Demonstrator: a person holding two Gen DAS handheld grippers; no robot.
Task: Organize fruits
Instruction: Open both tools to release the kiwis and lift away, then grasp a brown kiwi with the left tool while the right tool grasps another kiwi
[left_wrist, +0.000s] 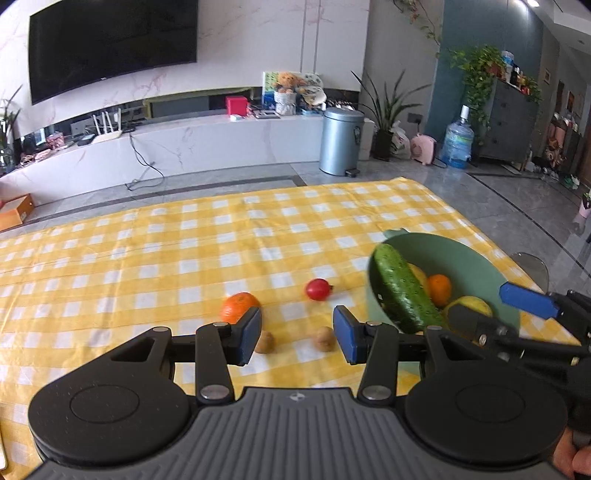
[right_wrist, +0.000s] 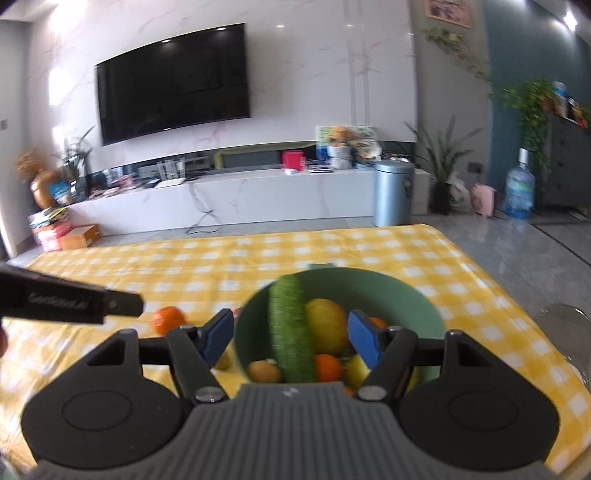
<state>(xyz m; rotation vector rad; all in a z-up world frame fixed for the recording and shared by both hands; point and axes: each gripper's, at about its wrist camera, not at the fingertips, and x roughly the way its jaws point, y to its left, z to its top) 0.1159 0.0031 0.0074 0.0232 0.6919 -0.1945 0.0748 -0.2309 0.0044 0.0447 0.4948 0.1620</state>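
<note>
A green bowl (left_wrist: 476, 254) sits on the yellow checked tablecloth at the right; it holds a cucumber (left_wrist: 402, 291), a small orange (left_wrist: 439, 290) and yellow fruits (left_wrist: 471, 303). The bowl shows again in the right wrist view (right_wrist: 373, 286) with the cucumber (right_wrist: 290, 332), a lemon (right_wrist: 327, 325) and a brown fruit (right_wrist: 263, 371). On the cloth lie an orange (left_wrist: 238, 304), a red fruit (left_wrist: 317, 289) and two small brown fruits (left_wrist: 265, 341) (left_wrist: 324, 338). My left gripper (left_wrist: 297, 332) is open and empty above the brown fruits. My right gripper (right_wrist: 291, 338) is open and empty over the bowl.
The table's far edge (left_wrist: 258, 192) faces a white TV console (left_wrist: 207, 144) and a grey bin (left_wrist: 340, 140). A glass chair back (right_wrist: 569, 321) stands off the table's right edge. The loose orange shows left of the bowl in the right wrist view (right_wrist: 168, 319).
</note>
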